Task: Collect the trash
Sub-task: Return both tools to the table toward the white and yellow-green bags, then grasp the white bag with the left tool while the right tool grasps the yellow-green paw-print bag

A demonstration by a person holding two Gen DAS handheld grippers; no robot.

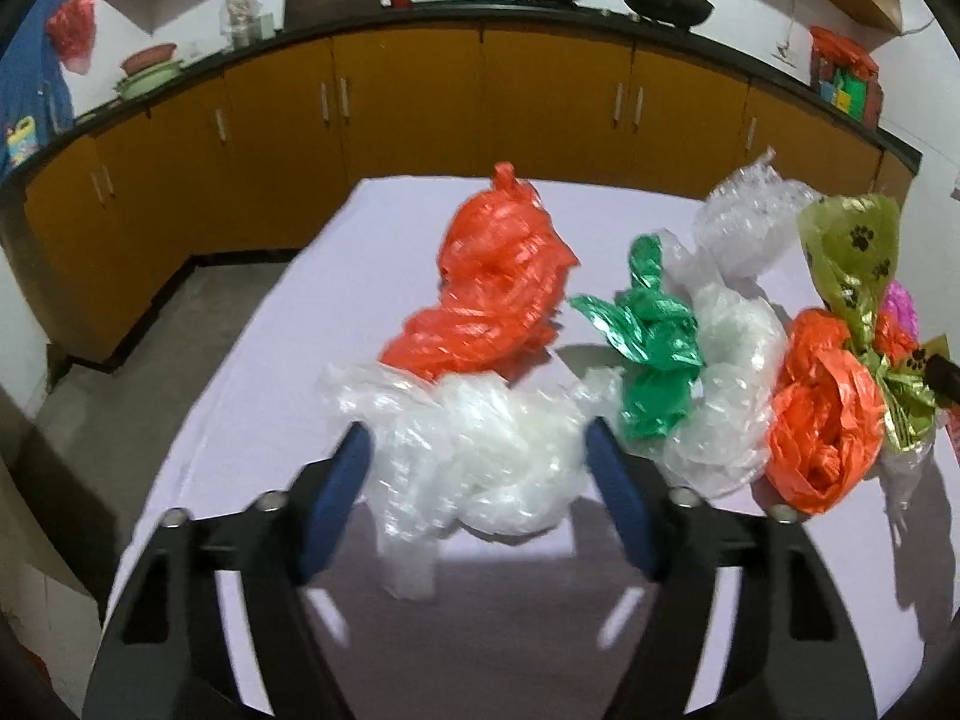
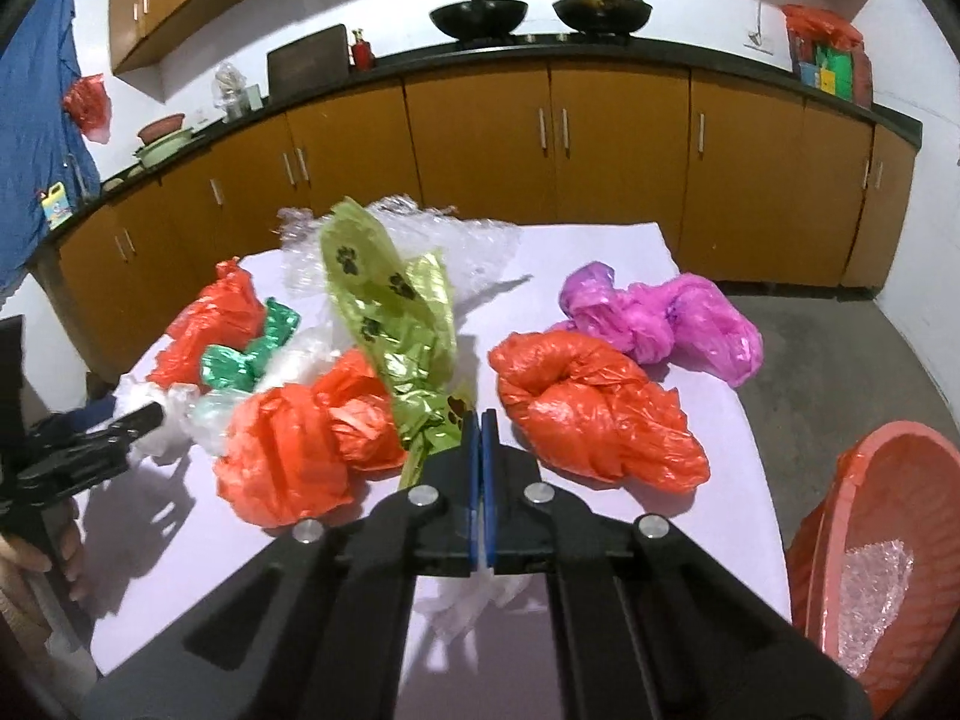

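Observation:
Crumpled plastic bags lie on a white table [image 1: 252,396]. My left gripper [image 1: 480,450] is open, its blue pads either side of a clear plastic bag [image 1: 474,450]. Beyond lie an orange bag [image 1: 492,276], a green foil bag [image 1: 648,348], bubble wrap [image 1: 744,222] and another orange bag [image 1: 822,408]. My right gripper [image 2: 480,420] is shut on a green paw-print bag [image 2: 390,312], lifted and tilted left; it also shows in the left wrist view [image 1: 852,258]. An orange bag [image 2: 594,408] and a pink bag [image 2: 666,318] lie to its right.
An orange bin [image 2: 888,540] with bubble wrap inside stands off the table's right edge. Yellow kitchen cabinets [image 2: 600,150] under a dark counter with woks [image 2: 480,15] run behind the table. The left gripper [image 2: 90,438] shows at left in the right wrist view.

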